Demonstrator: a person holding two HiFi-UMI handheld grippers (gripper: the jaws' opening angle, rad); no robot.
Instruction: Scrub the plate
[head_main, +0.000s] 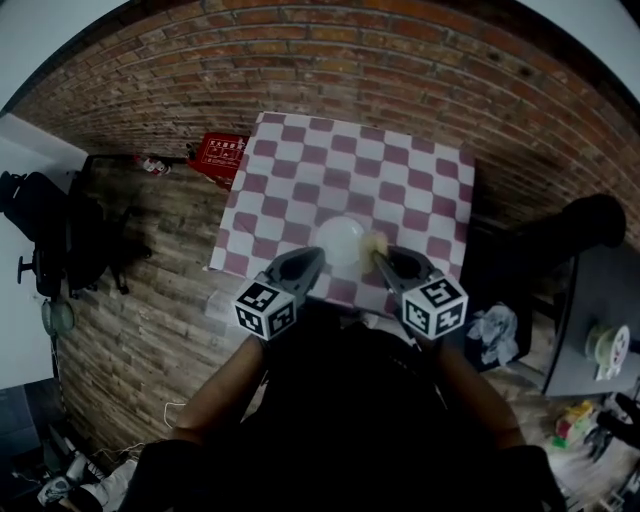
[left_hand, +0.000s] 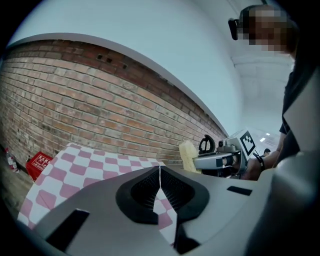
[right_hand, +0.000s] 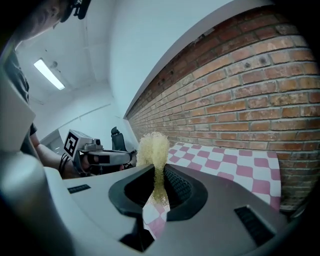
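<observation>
Yellow sponge — tight in right claw

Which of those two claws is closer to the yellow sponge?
Right. The right gripper is shut on the sponge, by the right edge of the plate; the left gripper, shut and empty, is at its left side.

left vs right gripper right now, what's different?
The left gripper has its fingers shut on nothing; the right gripper has its fingers clamped on a yellow sponge. In the head view the left gripper is left of the plate, the right gripper right of it. Both point over the checkered table.
</observation>
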